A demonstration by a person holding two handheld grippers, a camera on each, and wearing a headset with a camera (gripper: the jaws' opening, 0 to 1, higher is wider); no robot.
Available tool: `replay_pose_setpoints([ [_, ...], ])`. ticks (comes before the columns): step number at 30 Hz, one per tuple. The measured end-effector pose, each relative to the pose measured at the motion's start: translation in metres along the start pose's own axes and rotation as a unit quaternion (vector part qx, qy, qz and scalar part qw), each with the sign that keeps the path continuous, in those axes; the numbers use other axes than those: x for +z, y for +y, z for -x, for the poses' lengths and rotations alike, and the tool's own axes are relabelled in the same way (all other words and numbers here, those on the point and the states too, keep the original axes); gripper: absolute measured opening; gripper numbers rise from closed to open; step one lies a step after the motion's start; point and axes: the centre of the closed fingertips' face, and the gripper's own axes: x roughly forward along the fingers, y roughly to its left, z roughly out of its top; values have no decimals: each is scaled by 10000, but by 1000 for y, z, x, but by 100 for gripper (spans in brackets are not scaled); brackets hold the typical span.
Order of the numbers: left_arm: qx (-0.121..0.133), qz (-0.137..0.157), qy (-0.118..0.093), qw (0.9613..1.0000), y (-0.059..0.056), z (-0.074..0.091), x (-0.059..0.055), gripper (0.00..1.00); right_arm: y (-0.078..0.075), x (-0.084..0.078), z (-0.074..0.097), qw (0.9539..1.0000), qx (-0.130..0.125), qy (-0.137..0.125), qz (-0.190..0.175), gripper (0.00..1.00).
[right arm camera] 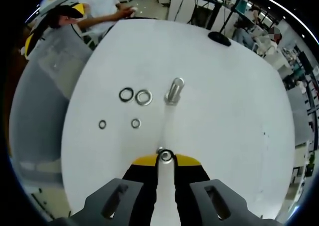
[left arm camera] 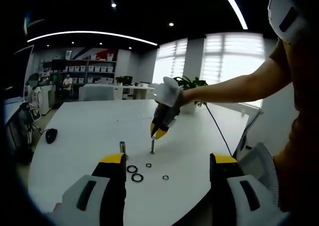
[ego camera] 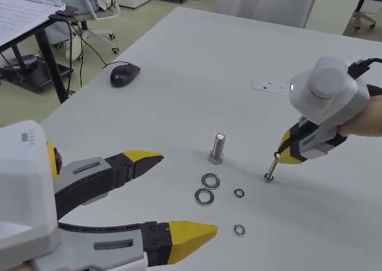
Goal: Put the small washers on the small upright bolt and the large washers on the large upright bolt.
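Observation:
The large bolt [ego camera: 218,148] stands upright on the white table [ego camera: 179,74]. In front of it lie two large washers [ego camera: 210,180] [ego camera: 204,196] and two small washers [ego camera: 239,193] [ego camera: 239,230]. My right gripper [ego camera: 286,154] is shut on the small bolt [ego camera: 270,171], which stands tilted with its head on the table, right of the washers. In the right gripper view the small bolt [right arm camera: 165,156] sits between the yellow tips, with the large bolt [right arm camera: 174,90] beyond. My left gripper [ego camera: 185,193] hovers open at the near left, nothing between its fingers.
A black mouse [ego camera: 124,74] lies at the far left of the table and a white power strip [ego camera: 271,87] at the far right. A desk with a laptop [ego camera: 24,11] and office chairs [ego camera: 89,14] stand beyond the left edge.

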Motion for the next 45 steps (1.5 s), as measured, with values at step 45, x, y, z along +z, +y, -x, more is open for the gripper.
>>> replay_pose_setpoints([
  [45, 127, 100, 26, 9999, 4, 5, -4, 67, 5, -15, -43, 9986, 334, 414, -32, 12],
])
